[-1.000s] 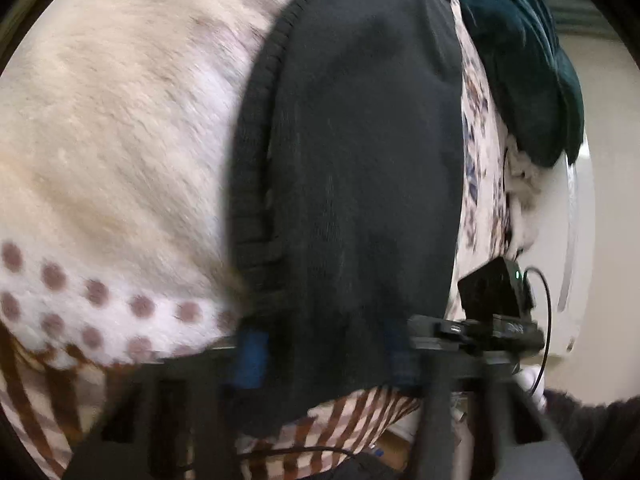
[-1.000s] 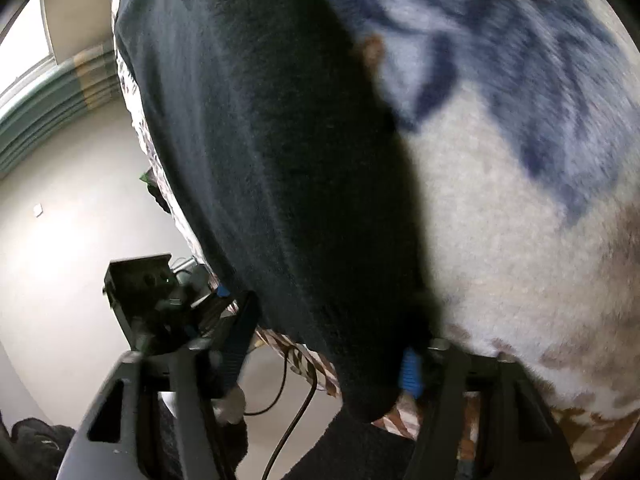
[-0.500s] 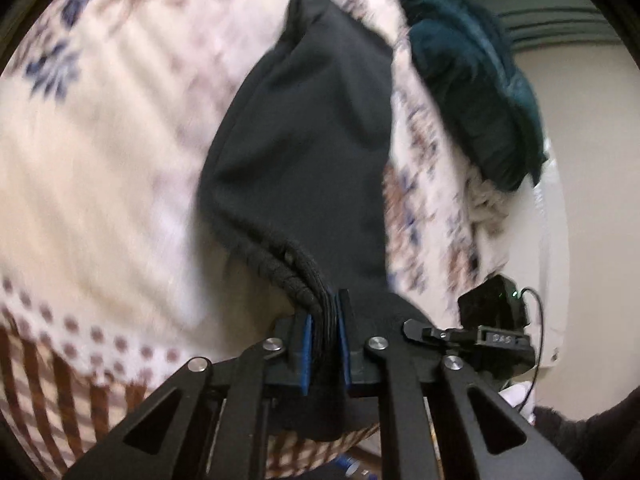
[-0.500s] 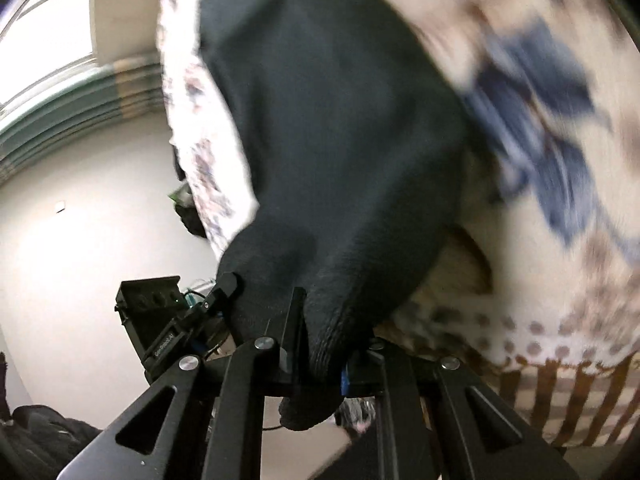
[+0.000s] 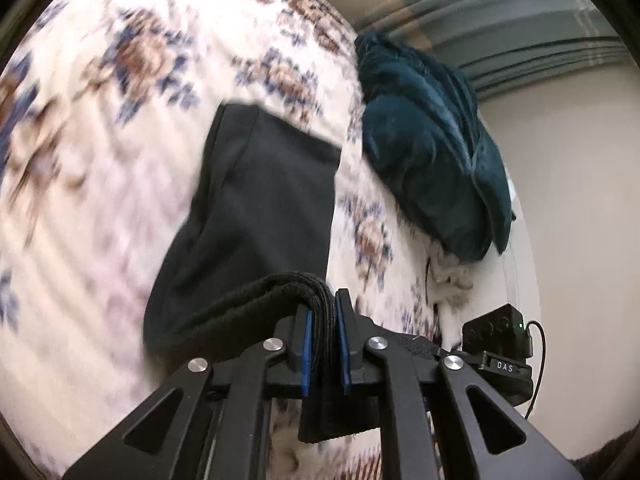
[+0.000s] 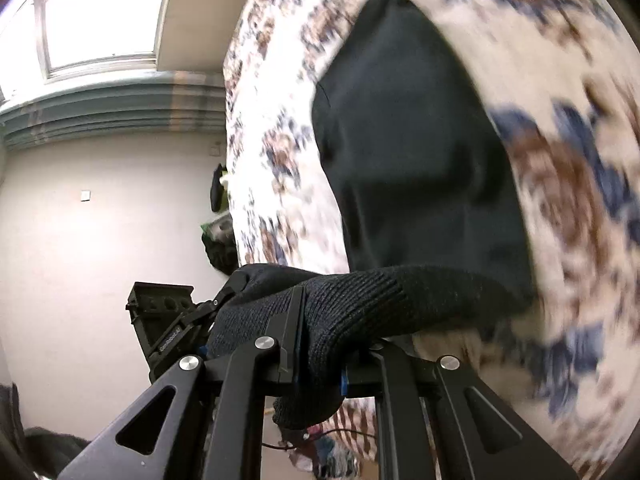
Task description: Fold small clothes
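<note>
Garment: a small black knitted piece (image 5: 256,208), dark and ribbed along its near hem, lies stretched over a floral blanket (image 5: 100,128); its far end rests flat on the blanket while the near hem is lifted clear of it.
Left gripper: the left gripper (image 5: 323,344) has its blue pads pressed together on the ribbed hem, which bunches into a thick fold between them; a short tail of the knit hangs below the pads.
Right gripper: the right gripper (image 6: 320,356) pinches the other corner of the same hem; the knit (image 6: 400,184) wraps over and around its fingers, hiding most of the pads, with only slivers of blue showing at each side.
Hem between the tools: in the right wrist view the raised edge runs as a thick roll from the right gripper leftward to the left gripper (image 6: 208,316), which shows there beside its black camera block.
Blanket: cream ground with brown and blue flowers, blurred in both views; a brown-and-white patterned border shows at its near edge below the right gripper.
Other cloth: a dark teal bundle (image 5: 432,152) lies on the far right part of the blanket, apart from the black piece.
Room: a pale wall (image 6: 100,220), a window (image 6: 100,12) at upper left in the right wrist view, and a grey-green striped curtain (image 6: 112,108) under it.
Right gripper's camera block: a black box (image 5: 500,340) with a cable shows at the right in the left wrist view.
</note>
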`<state>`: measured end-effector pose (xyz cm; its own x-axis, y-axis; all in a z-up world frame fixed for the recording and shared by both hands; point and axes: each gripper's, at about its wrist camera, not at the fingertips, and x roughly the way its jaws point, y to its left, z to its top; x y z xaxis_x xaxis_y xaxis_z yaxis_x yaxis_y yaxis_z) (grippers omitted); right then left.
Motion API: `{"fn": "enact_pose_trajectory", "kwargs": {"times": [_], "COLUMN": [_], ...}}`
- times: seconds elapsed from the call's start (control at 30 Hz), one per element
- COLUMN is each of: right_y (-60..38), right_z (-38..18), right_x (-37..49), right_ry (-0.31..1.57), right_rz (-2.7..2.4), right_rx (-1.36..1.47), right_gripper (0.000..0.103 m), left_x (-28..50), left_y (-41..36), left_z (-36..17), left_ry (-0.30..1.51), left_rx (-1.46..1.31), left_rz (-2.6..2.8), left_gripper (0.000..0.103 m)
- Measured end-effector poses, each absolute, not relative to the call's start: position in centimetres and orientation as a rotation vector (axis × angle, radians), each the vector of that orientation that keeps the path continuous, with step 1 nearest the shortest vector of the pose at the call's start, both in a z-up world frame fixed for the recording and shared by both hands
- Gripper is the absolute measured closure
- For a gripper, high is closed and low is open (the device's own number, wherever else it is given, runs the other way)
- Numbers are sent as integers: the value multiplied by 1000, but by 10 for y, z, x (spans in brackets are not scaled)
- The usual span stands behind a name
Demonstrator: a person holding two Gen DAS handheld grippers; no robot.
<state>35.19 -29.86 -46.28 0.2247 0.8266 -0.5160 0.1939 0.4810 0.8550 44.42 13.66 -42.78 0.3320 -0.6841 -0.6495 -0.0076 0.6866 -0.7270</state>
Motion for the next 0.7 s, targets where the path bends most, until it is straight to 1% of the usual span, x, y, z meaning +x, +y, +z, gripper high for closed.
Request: {"fn": "enact_pose_trajectory", "kwargs": {"times": [0.17, 0.3, 0.43, 0.57, 0.63, 0.67, 0.7], "right_y": [-303, -295, -288, -282, -281, -284, -285], "right_z": [-452, -475, -515, -564, -584, -593, -598], "right_x": [438, 519, 599, 645, 657, 662, 667], "right_ry": [1208, 1164, 1208, 1289, 1338, 1349, 1356], "right_rz": [528, 474, 415, 358, 359, 356, 351], "right_rx": [1013, 1012, 993, 951, 970, 1013, 1041], "right_gripper": [90, 90, 90, 90, 89, 89, 86], "left_x": [528, 593, 650, 685, 690, 692, 693], "left_y": [125, 117, 106, 97, 101, 104, 108], "left_z": [-435, -456, -504, -552, -561, -564, -565], "left_ry": [1116, 1117, 1186, 1277, 1299, 1305, 1308], "left_rx": [-673, -655, -622, -622, -658, -699, -726], "left_rz": [-482, -461, -414, -387, -368, -368, -363], "left_gripper": [94, 94, 94, 94, 94, 92, 92]}}
